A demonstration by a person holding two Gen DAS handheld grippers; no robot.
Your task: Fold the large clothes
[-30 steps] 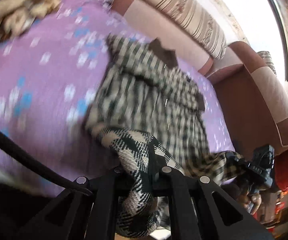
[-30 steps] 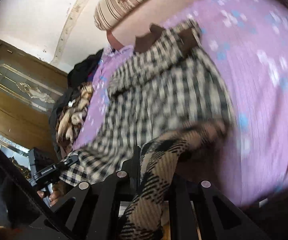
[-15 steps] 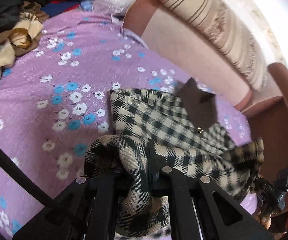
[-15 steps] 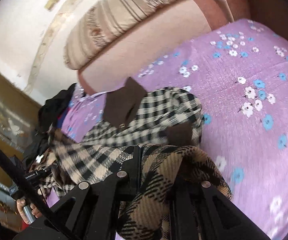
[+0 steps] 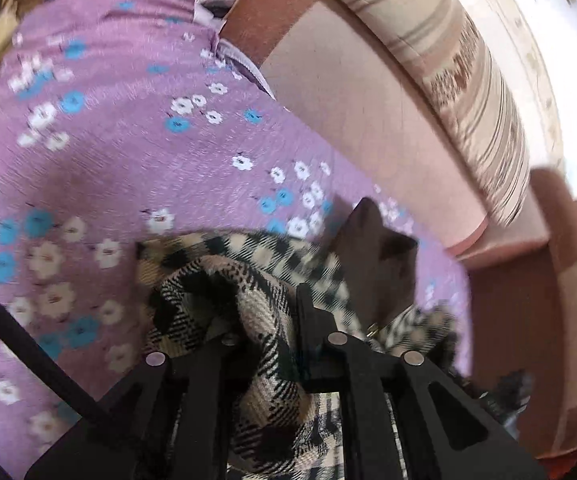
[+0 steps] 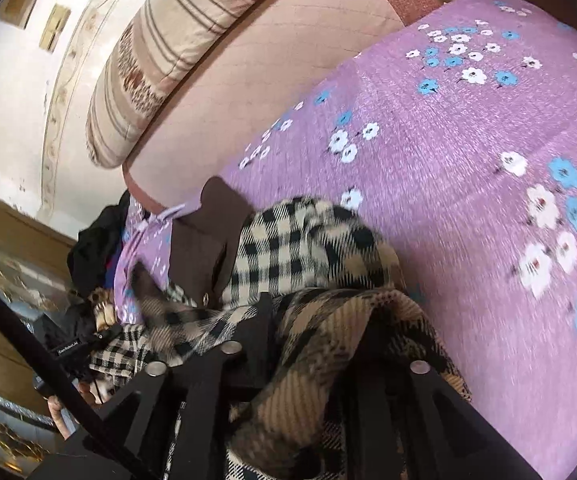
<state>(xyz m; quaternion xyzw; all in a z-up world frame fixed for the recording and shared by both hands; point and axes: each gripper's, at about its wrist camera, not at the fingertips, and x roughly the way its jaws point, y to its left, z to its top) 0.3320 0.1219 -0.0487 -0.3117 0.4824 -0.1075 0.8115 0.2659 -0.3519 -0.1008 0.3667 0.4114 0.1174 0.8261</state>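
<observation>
A black-and-cream checked coat with a brown collar lies on a purple flowered bedspread. In the left wrist view my left gripper (image 5: 272, 320) is shut on a bunched edge of the coat (image 5: 264, 280), low over the spread (image 5: 128, 160), with the brown collar (image 5: 372, 256) just beyond. In the right wrist view my right gripper (image 6: 312, 320) is shut on another edge of the coat (image 6: 300, 248), which drapes over its fingers. The collar (image 6: 204, 236) lies to the left. The left gripper (image 6: 76, 348) shows at the far left, held by a hand.
A pink sofa back (image 5: 368, 112) with a striped bolster cushion (image 5: 472, 80) runs along the far side of the spread (image 6: 468, 160). A sofa arm (image 5: 528, 320) stands at the right. A pile of dark clothes (image 6: 96, 240) lies at the far end.
Both grippers have carried the coat's held edge forward over its body towards the collar. The coat is now doubled over and much shorter.
</observation>
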